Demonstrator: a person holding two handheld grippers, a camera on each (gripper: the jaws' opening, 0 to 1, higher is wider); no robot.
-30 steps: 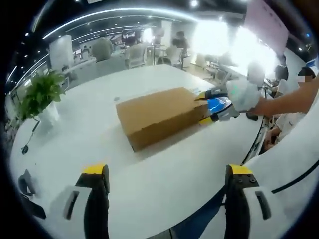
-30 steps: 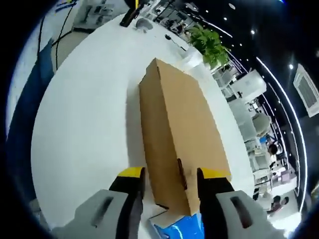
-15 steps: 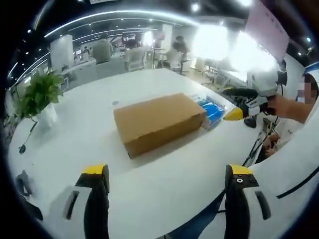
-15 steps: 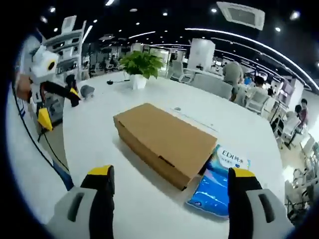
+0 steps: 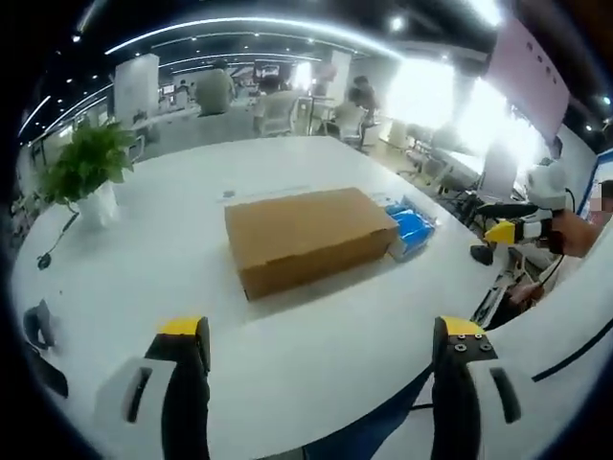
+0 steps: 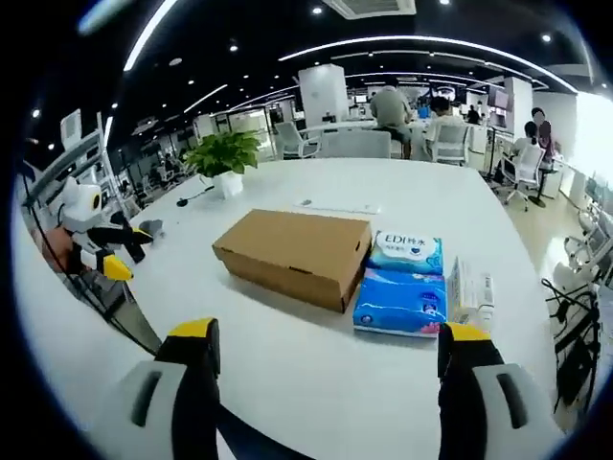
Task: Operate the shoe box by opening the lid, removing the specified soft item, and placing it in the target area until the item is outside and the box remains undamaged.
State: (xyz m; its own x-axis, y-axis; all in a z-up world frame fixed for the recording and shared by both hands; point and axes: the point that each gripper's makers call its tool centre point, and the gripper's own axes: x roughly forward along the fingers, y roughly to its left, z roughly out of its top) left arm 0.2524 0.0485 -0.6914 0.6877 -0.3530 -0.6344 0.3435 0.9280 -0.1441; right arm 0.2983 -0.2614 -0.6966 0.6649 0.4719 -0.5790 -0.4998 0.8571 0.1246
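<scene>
Judging the shoe box (image 5: 308,237) as light, stiff cardboard, I'd lift the lid by its long front lip, gently, since thin board creases; the soft item inside is hidden. The box sits closed mid-worktop (image 5: 192,316), blue tissue packs (image 6: 402,287) touching its end. Both my left gripper (image 5: 316,335) and right gripper (image 6: 330,340) stand wide open, empty. Since a second ago, my right gripper has backed off the box's end, well clear.

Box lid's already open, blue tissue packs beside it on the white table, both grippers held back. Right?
Not quite: the cardboard shoe box is closed, its lid flat, as the right gripper view shows. The blue tissue packs do sit beside it on the white table, and both grippers are back from it.
</scene>
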